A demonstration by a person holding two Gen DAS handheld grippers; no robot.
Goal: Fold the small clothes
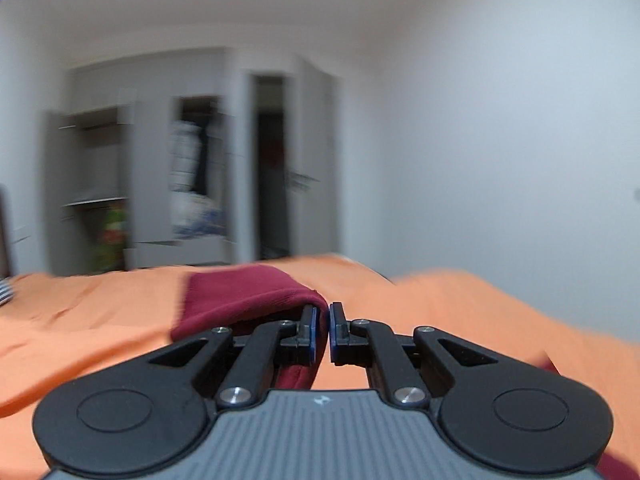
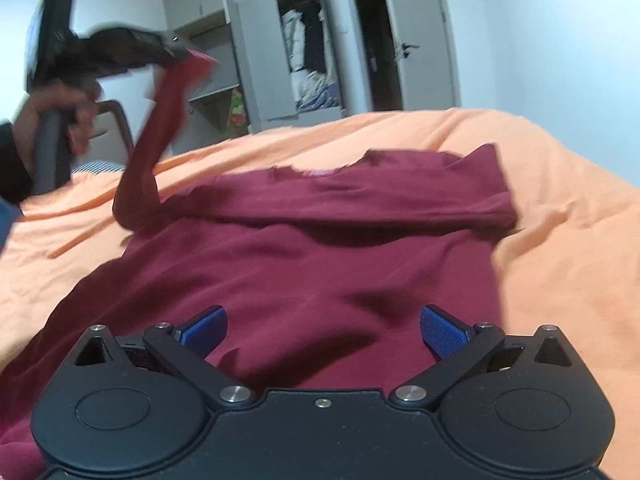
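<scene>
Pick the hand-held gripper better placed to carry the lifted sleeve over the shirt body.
Left. The left hand-held gripper is shut on the sleeve, already raised off the bedspread. The right hand-held gripper is open, low over the shirt, holding nothing.

Black tongs (image 2: 323,332) with blue ribbed pads (image 2: 442,330), silver screws, grey ribbed housing

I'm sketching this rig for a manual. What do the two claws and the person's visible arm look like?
Both claws, left and right, have black linkage arms, round black hubs, silver pivot screws and blue textured pads. The left body is ribbed grey, the right black. The hand grips a grey handle and wears a dark sleeve.
</scene>
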